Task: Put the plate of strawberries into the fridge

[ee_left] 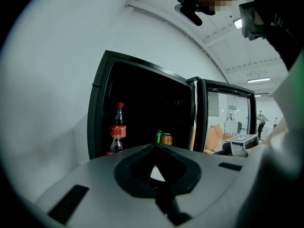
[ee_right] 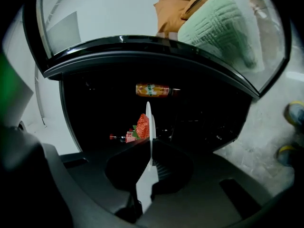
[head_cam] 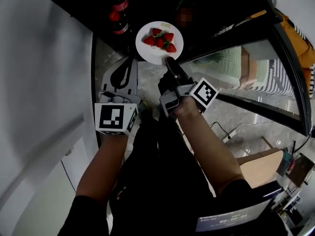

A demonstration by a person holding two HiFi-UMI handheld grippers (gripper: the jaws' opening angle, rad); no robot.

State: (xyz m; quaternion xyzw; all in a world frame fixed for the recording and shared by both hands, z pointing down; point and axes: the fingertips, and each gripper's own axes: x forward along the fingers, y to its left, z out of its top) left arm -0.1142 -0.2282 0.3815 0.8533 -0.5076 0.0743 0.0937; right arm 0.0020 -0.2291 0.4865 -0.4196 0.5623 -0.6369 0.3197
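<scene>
At the fridge (head_cam: 216,9) mouth our right gripper (head_cam: 169,61) pinches the plate (head_cam: 147,53), left gripper (ee_left: 155,147) closed empty; next we slide it in level.

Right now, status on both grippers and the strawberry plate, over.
Right gripper shut on plate rim, strawberries aboard. Left gripper shut, empty. Plate at open fridge mouth; cola bottle close beside it.

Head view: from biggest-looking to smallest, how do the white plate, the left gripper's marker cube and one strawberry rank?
1. plate
2. left gripper's marker cube, close behind; it is nearer the camera, so true size is unsure
3. strawberry, clearly smallest
</scene>
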